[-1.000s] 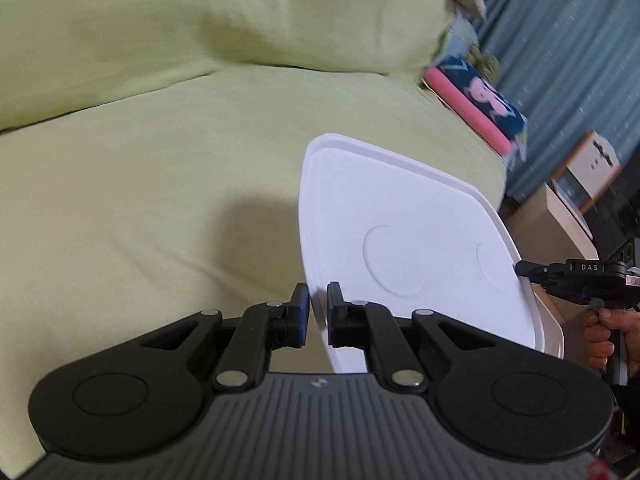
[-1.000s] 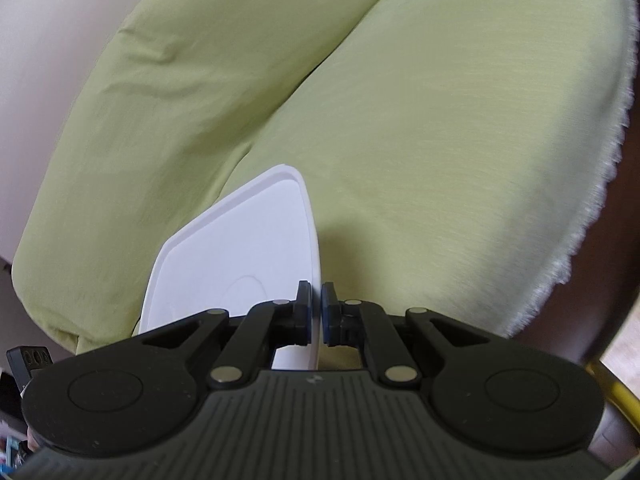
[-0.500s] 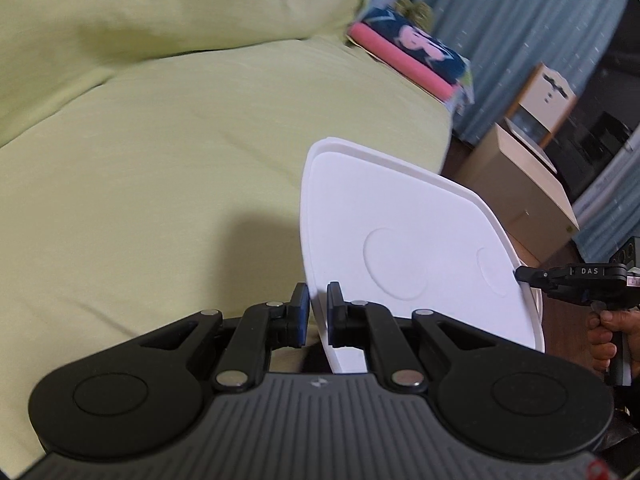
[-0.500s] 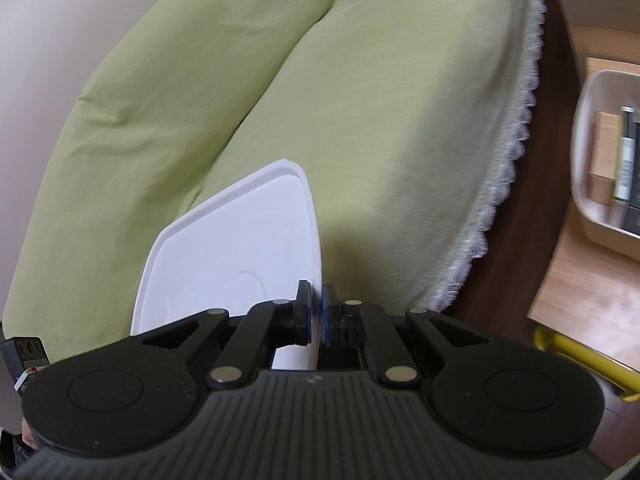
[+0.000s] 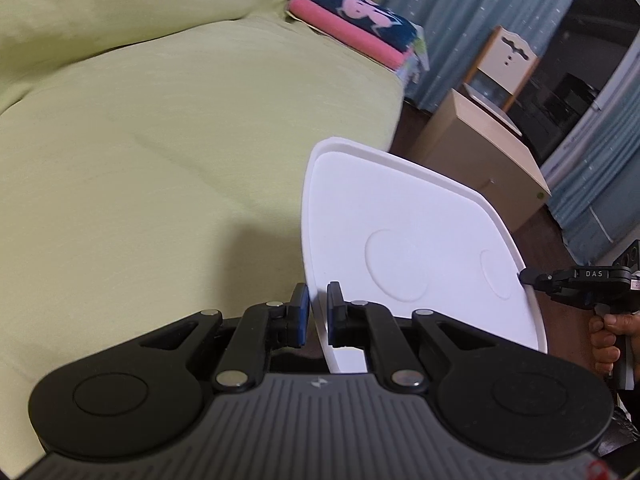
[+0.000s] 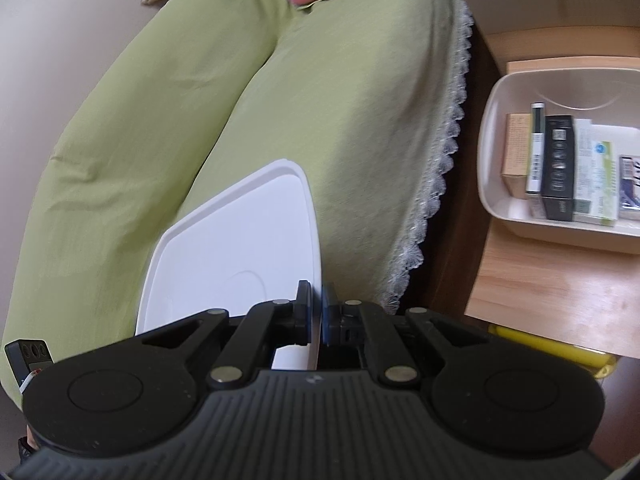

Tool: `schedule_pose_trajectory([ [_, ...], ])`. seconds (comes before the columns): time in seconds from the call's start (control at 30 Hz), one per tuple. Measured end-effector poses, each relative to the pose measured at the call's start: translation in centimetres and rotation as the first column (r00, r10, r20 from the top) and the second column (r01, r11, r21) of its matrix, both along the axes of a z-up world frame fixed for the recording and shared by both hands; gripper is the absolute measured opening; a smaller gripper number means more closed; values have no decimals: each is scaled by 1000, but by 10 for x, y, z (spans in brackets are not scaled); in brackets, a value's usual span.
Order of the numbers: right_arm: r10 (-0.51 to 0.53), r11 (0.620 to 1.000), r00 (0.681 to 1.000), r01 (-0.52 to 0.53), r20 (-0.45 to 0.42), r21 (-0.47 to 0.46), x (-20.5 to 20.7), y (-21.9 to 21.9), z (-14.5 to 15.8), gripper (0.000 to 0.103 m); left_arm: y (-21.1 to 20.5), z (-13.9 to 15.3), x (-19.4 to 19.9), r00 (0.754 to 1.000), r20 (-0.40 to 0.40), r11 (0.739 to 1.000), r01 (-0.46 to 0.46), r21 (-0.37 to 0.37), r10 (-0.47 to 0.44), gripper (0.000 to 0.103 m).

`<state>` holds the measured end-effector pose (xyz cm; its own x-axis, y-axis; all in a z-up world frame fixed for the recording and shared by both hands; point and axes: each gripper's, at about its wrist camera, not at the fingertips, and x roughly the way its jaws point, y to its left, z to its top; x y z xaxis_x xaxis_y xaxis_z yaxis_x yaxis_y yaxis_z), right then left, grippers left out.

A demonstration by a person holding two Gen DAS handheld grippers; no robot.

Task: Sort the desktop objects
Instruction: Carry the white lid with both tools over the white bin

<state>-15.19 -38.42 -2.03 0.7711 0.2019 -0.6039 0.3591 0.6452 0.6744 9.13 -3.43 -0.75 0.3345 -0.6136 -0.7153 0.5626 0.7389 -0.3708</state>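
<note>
A flat white plastic lid [image 5: 400,248] with round embossed marks is carried in the air between both grippers, beside a green sofa. My left gripper [image 5: 318,300] is shut on the lid's near edge. At the lid's far edge, held by a hand, is my right gripper [image 5: 528,278]. In the right wrist view my right gripper [image 6: 316,300] is shut on the edge of the lid [image 6: 240,248]. A cream storage box [image 6: 492,128] stands on a wooden table [image 6: 540,280] at the right, with several small cartons [image 6: 556,168] upright inside it.
The green-covered sofa [image 5: 160,160] fills the left of both views, its lace hem [image 6: 436,184] hanging beside the table. Folded pink and blue cloth [image 5: 360,36] lies on the sofa's far end. A light wooden cabinet [image 5: 480,152] and blue curtains [image 5: 440,8] stand beyond. A yellow object [image 6: 548,346] lies below the table edge.
Both grippers have swung the lid away from the sofa cushions toward the right. The storage box and wooden table have come into the right wrist view. Both grips are unchanged.
</note>
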Motion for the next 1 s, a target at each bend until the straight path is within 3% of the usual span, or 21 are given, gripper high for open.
schedule_pose_trajectory([
  [1.0, -214, 977, 976, 214, -38, 1, -75, -61, -13, 6, -98, -7, 7, 979, -11, 979, 205, 19, -204, 7],
])
